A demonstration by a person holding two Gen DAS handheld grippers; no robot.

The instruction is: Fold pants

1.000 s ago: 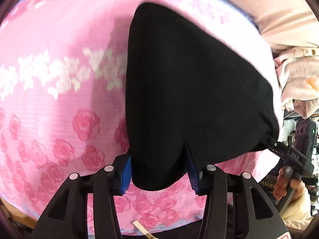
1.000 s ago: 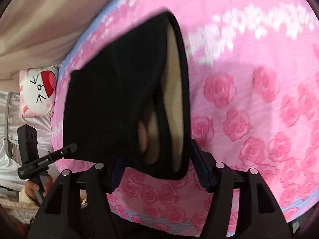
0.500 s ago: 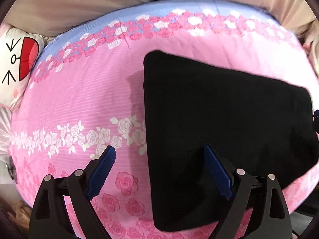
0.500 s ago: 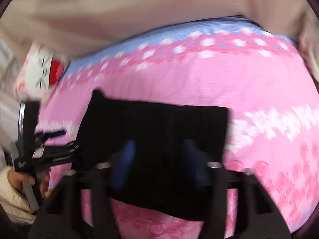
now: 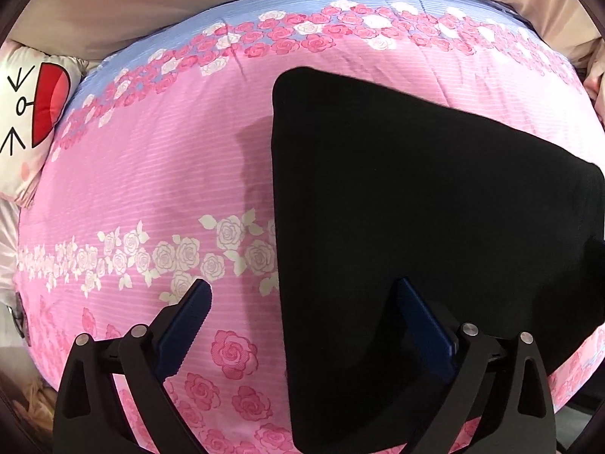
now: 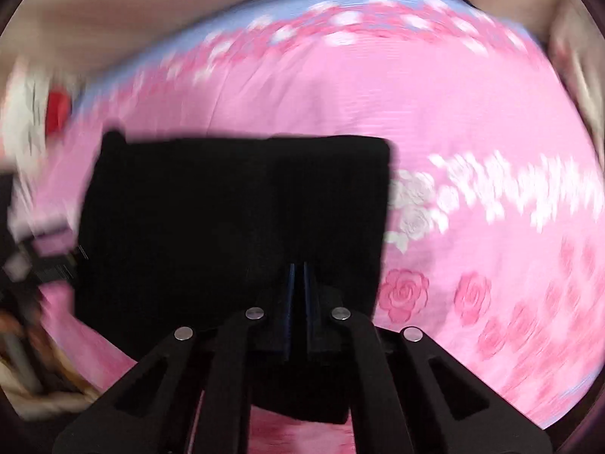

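Observation:
The black pants (image 5: pixel 416 208) lie folded flat as a rectangle on the pink rose-patterned bedspread (image 5: pixel 151 189). My left gripper (image 5: pixel 302 302) is open and empty, above the near left edge of the pants. In the right wrist view the pants (image 6: pixel 227 208) are a dark rectangle, and the view is blurred. My right gripper (image 6: pixel 301 276) has its fingers closed together with nothing seen between them, over the near edge of the pants.
A white cushion with a red cartoon mouth (image 5: pixel 30 121) lies at the bed's far left. Beige fabric (image 5: pixel 151 0) runs behind the bed. The left gripper shows blurred at the left edge of the right wrist view (image 6: pixel 34 257).
Both grippers let go of the pants, which had been held up and now lie flat. Both have pulled back. The left jaws opened wide, and the right opened, then shut empty.

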